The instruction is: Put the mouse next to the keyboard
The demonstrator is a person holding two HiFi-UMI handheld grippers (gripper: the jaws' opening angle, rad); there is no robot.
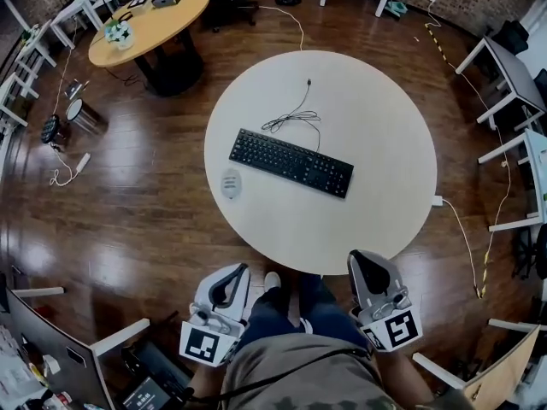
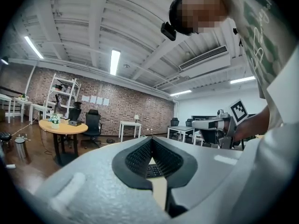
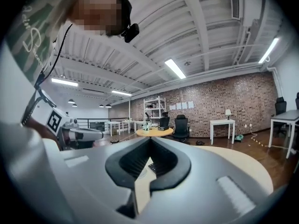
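In the head view I see the round, pale beige table (image 1: 376, 135) filling the centre of the frame. The flat black keyboard (image 1: 291, 162) lies on it diagonally, a little left of the middle. The small pale grey computer mouse (image 1: 231, 183) rests just beside the keyboard's left end, slightly lower in the frame. It does not touch the keyboard and sits near the table's left rim, where its colour almost melts into the tabletop. A thin black cable (image 1: 292, 118) is coiled above the keyboard, toward the upper part of the table. The tabletop is bare between the keyboard and the lower rim, and also on the right half, so there is wide room there. Both of my grippers are below the lower rim, over the dark wooden floor (image 1: 145, 203). The left gripper (image 1: 235, 273) is at lower left and the right gripper (image 1: 362, 259) at lower right, well apart from the mouse. In its own view the left gripper (image 2: 152, 141) has its jaws closed together, tips meeting, with no object in them. The right gripper (image 3: 149, 141) shows the same in its view, jaws closed and empty.
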